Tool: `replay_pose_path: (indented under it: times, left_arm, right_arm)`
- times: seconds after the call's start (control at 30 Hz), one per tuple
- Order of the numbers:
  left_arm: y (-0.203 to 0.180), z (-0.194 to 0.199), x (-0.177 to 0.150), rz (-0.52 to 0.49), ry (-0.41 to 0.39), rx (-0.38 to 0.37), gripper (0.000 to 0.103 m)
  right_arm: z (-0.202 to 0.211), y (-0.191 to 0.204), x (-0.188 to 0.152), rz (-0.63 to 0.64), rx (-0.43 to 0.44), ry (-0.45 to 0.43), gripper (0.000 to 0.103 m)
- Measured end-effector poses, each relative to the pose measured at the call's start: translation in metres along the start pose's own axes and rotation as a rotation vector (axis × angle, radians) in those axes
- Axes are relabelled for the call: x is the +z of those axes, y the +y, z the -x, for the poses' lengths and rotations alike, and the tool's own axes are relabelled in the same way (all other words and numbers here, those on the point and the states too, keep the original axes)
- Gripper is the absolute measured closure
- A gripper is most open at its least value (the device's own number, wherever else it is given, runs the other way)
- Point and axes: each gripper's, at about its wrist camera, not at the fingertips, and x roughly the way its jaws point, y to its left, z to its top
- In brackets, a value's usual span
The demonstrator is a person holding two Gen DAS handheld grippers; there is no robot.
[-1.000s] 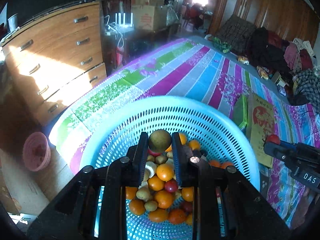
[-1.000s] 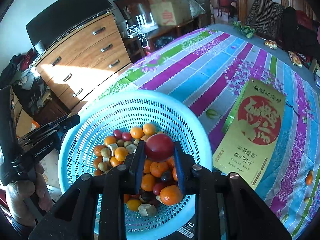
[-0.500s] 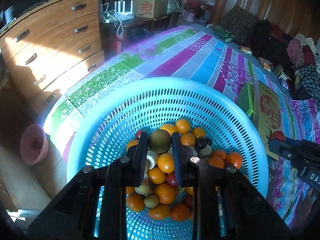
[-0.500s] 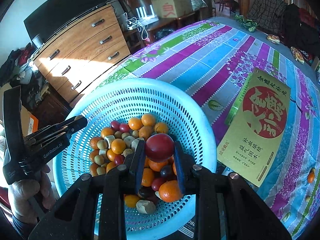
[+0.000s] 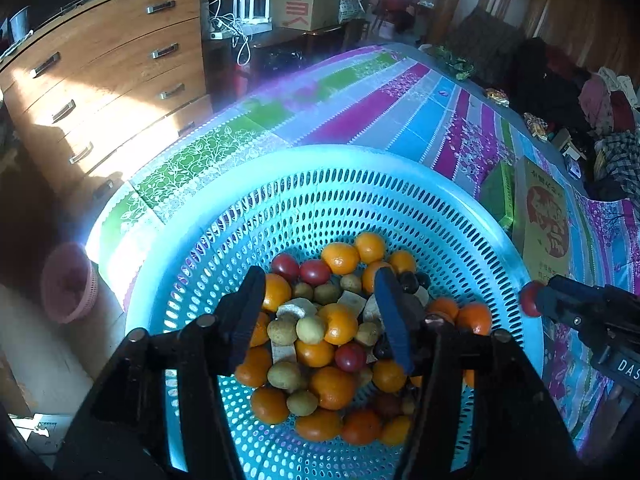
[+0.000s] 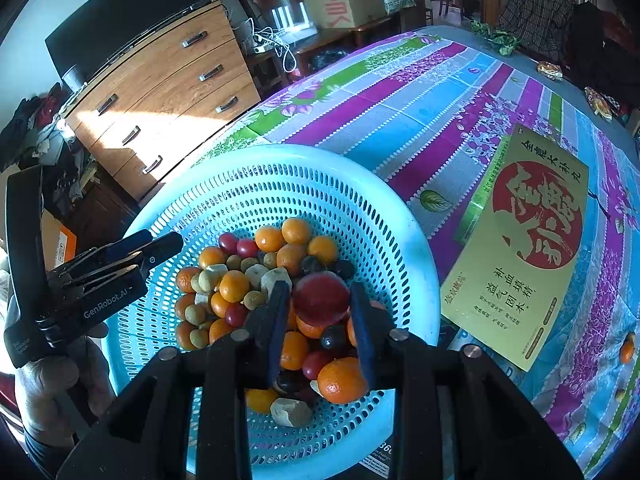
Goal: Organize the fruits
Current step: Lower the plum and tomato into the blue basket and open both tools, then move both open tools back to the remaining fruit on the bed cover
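A light blue perforated basket (image 5: 328, 200) (image 6: 248, 184) sits on the striped tablecloth and holds a pile of oranges, small green-brown fruits and red fruits (image 5: 320, 332). My left gripper (image 5: 320, 304) is open and empty just above the pile; it also shows in the right wrist view (image 6: 160, 244) at the basket's left rim. My right gripper (image 6: 320, 304) holds a red round fruit (image 6: 320, 298) between its fingers over the basket's right side. The red fruit also shows in the left wrist view (image 5: 530, 304).
A gold and red gift box (image 6: 524, 248) lies on the table right of the basket. A wooden chest of drawers (image 5: 100, 80) stands beyond the table's left edge. A pink basket (image 5: 66, 282) sits on the floor. Small fruits (image 6: 626, 350) lie on the cloth at right.
My left gripper came down over the pile and opened; the brownish-green fruit it held is no longer between its fingers. My right gripper still holds the red fruit and has lowered slightly.
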Motion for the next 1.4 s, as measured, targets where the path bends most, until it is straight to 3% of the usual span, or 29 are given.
replay_pose_path:
  times: [0.27, 0.47, 0.7, 0.87, 1.1, 1.27, 1.4]
  left_arm:
    - [0.001, -0.001, -0.004, 0.008, 0.003, 0.008, 0.035]
    - [0.004, 0.004, -0.004, 0.028, -0.017, 0.015, 0.033]
    - [-0.031, 0.021, -0.01, -0.033, -0.049, -0.014, 0.033]
    - [-0.056, 0.038, -0.016, -0.071, -0.073, -0.036, 0.033]
    - [-0.12, 0.056, -0.024, -0.164, -0.105, -0.089, 0.032]
    - [-0.196, 0.067, -0.038, -0.281, -0.114, -0.186, 0.032]
    - [-0.263, 0.061, -0.057, -0.38, -0.072, -0.266, 0.032]
  right_arm:
    - [0.008, 0.001, -0.006, -0.014, 0.019, -0.046, 0.049]
    - [0.025, 0.028, -0.056, 0.104, -0.047, -0.131, 0.047]
    - [0.037, 0.034, -0.099, 0.147, -0.089, -0.154, 0.046]
    - [0.065, 0.017, -0.11, 0.114, -0.113, -0.215, 0.038]
    - [0.098, -0.027, -0.14, 0.03, -0.138, -0.239, 0.038]
    - [0.127, -0.084, -0.176, -0.084, -0.181, -0.256, 0.038]
    - [0.143, -0.134, -0.209, -0.181, -0.218, -0.251, 0.038]
